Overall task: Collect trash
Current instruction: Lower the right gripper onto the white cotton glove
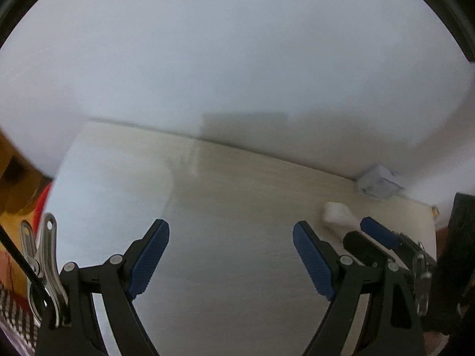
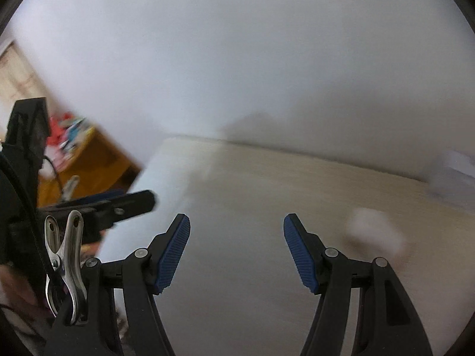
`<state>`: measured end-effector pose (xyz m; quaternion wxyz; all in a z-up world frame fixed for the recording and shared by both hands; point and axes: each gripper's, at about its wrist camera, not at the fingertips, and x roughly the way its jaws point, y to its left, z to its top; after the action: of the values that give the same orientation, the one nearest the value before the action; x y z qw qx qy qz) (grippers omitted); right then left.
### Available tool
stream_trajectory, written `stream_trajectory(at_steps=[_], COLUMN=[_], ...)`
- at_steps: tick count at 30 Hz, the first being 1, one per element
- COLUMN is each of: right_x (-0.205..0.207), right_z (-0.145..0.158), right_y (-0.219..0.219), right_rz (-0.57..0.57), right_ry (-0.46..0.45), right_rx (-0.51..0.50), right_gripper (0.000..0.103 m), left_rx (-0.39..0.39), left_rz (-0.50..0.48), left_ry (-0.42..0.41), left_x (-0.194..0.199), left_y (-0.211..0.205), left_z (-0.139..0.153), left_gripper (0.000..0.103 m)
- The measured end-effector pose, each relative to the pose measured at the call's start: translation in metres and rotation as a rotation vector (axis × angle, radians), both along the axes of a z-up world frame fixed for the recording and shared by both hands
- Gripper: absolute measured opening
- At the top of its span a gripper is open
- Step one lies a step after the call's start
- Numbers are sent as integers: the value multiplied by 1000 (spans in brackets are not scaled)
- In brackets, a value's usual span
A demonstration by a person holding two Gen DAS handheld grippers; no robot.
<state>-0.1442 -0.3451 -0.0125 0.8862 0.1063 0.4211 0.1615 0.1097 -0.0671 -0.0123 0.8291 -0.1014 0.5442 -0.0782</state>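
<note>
Blue-padded fingers (image 1: 148, 255) frame my left view: my left gripper (image 1: 231, 253) stands wide apart with nothing between, only bare pale table (image 1: 237, 222) beneath. My right gripper (image 2: 236, 247) is parted somewhat less and also holds nothing. Both views are blurred. In the left view a white wad (image 1: 337, 215) lies on the table just beyond my right gripper's tips, not touching the pads. A crumpled grey-white paper (image 1: 377, 184) sits farther back, against the wall (image 1: 237, 59) near the table's right end. In the right view the wad (image 2: 374, 228) lies to the right of my right fingers, apart from them. The table runs open between both grippers up to the wall; its left edge drops off beside a brown cabinet (image 2: 98, 160).
</note>
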Motion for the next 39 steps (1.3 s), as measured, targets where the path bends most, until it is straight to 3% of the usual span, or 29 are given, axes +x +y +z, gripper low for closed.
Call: stream_trajectory(at_steps=[7, 11, 13, 16, 24, 29, 31, 33, 39], right_x=[-26, -32, -32, -28, 0, 12, 13, 9, -4], right_z=[-28, -49, -56, -61, -69, -69, -67, -67, -61], right_y=[-105, -134, -139, -137, -117, -113, -114, -103, -94], right_rz=[-290, -360, -364, -340, -229, -195, -190, -182, -143], right_ry=[53, 97, 118, 137, 160, 155, 154, 162, 148], right_rx=[146, 241, 274, 279, 270, 272, 277, 292, 313], right_gripper=[67, 53, 49, 44, 41, 25, 17, 13, 6], left_rx=[-101, -137, -135, -163, -155, -215, -232, -214, -194], left_rz=[-160, -251, -262, -240, -225, -236, -261, -289, -299], left_ry=[-10, 14, 38, 86, 150, 197, 220, 216, 152], left_x=[24, 34, 36, 36, 50, 55, 57, 56, 51], left_y=[-86, -119, -129, -131, -127, -130, -135, -142, -140], left_z=[-8, -22, -33, -48, -77, -89, -93, -92, -72], left_gripper=[89, 85, 79, 79, 75, 57, 31, 20, 11])
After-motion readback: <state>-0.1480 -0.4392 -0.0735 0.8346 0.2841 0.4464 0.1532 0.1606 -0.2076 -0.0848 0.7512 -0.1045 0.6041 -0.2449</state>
